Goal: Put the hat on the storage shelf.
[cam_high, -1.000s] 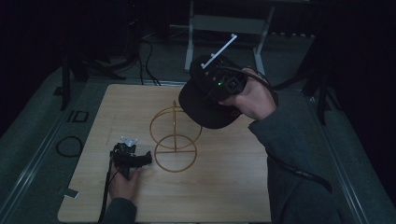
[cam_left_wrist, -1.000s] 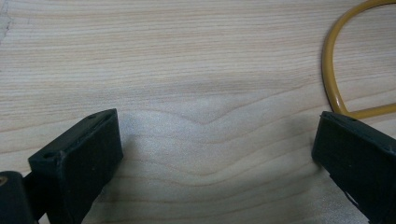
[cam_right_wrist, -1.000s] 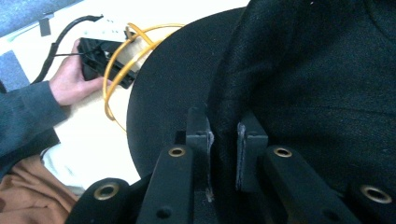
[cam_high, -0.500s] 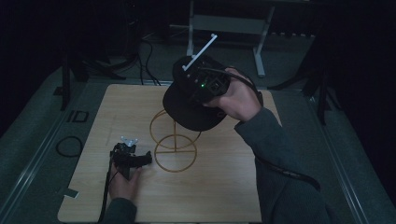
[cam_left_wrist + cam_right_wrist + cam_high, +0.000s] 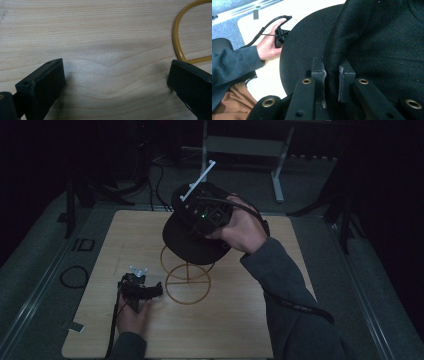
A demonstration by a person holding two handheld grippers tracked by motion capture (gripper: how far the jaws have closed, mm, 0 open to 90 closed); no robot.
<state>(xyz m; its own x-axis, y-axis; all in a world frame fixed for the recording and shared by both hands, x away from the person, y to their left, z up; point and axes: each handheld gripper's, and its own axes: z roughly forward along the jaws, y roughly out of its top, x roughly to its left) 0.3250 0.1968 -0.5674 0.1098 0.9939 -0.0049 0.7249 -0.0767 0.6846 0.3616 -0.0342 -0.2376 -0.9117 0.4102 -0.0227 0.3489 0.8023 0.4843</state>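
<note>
We've got the right gripper clamped on a fold of the black cap, held up over the yellow wire stand, w/ the left gripper wide open on the table, just beside the stand's base.

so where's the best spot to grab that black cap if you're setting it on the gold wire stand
Grip the black cap where crown meets brim, as the right gripper does now: the fabric fold there is thin enough for the jaws to pinch. Come from above and behind, so the open underside faces down toward the gold wire stand.
</note>
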